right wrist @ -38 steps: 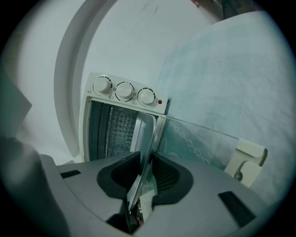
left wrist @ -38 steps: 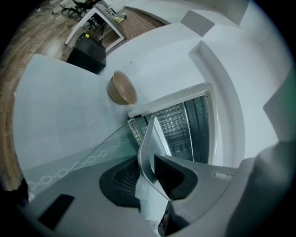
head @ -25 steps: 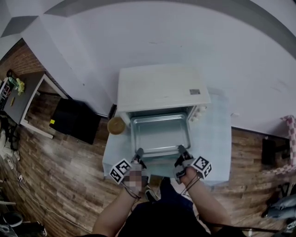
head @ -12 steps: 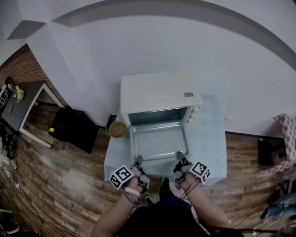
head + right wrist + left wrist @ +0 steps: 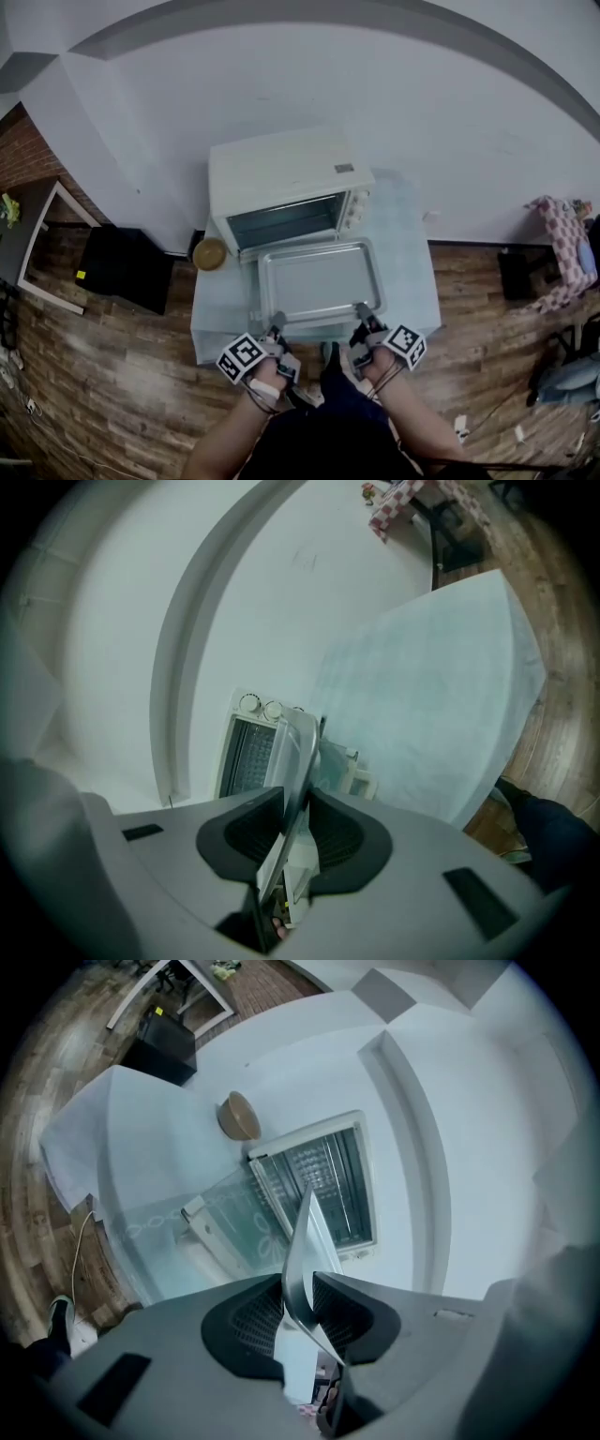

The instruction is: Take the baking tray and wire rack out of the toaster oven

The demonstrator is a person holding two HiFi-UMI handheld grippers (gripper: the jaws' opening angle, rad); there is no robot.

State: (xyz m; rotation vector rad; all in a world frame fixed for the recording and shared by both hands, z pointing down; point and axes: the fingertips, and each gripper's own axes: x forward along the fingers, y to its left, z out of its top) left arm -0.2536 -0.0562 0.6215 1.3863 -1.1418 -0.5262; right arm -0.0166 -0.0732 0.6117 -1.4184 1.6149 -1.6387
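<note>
Tray point(image 5: 319, 281) in the head view sits out in front of the white oven point(image 5: 281, 173), with its far edge at the oven's mouth and its near edge toward me. I have the left gripper point(image 5: 277, 322) on the near left corner and the right gripper point(image 5: 359, 310) on the near right corner. Everything stands on a pale bench point(image 5: 412, 262). A brown bowl point(image 5: 209, 253) sits just beside the oven's left side, and the knobs point(image 5: 354, 211) are to the right of the opening. From up here the cavity is too dark for me to make out the rack.

In the left gripper view, my fingers point(image 5: 248, 1321) are clamped on the tray's point(image 5: 300, 1251) thin rim, which runs edge-on between the two pads and away toward the oven. Below the tray lies the lowered glass door point(image 5: 225, 1222). The rack point(image 5: 328, 1180) shows as bright bars inside the cavity. The bowl point(image 5: 239, 1116) is left of the opening.

In the right gripper view, my fingers point(image 5: 345, 841) are likewise closed on the tray's point(image 5: 298, 761) rim, with the metal pinched between the pads. Past it I see the cavity with the rack point(image 5: 248, 752) in it and two knobs point(image 5: 261, 707) at its upper end. The bench point(image 5: 441, 696) spreads off to the right.
</note>
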